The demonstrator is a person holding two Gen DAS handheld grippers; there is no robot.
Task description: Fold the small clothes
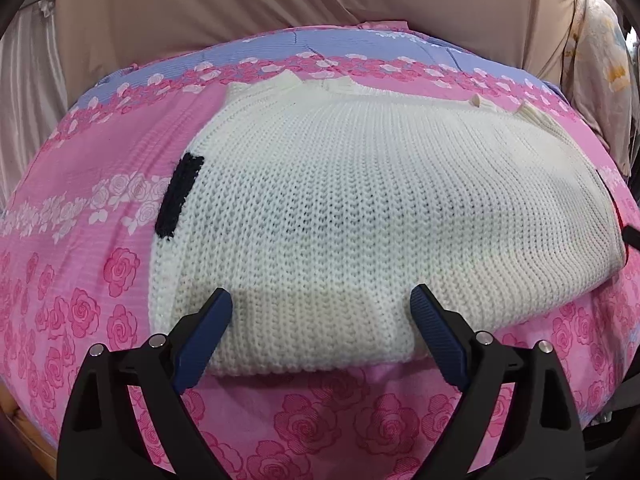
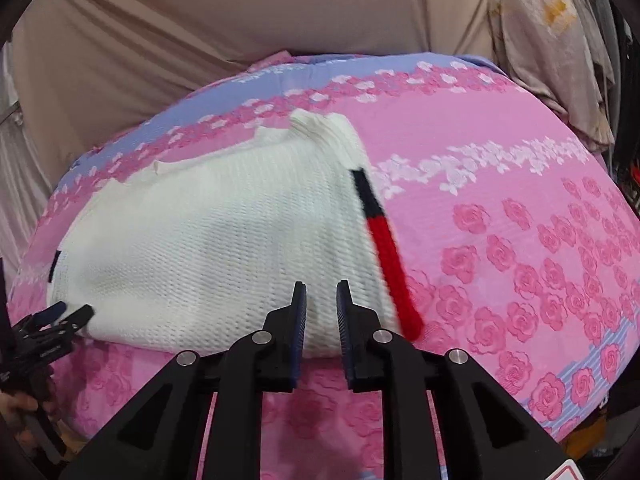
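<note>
The white sweater (image 1: 360, 208) lies partly folded on the pink bedsheet (image 1: 80, 160). The left gripper (image 1: 320, 320) is spread wide at its near hem; the right gripper (image 2: 322, 320), narrowly parted and empty, sits there too. Next move, apparently: grip the hem and fold it away.

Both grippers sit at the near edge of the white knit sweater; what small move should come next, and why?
Probably close the left gripper on the near hem of the white knit sweater: its jaws stand wide open astride that edge, gripping nothing, while the right gripper is nearly closed at the same hem on the pink rose-print bedspread.
</note>
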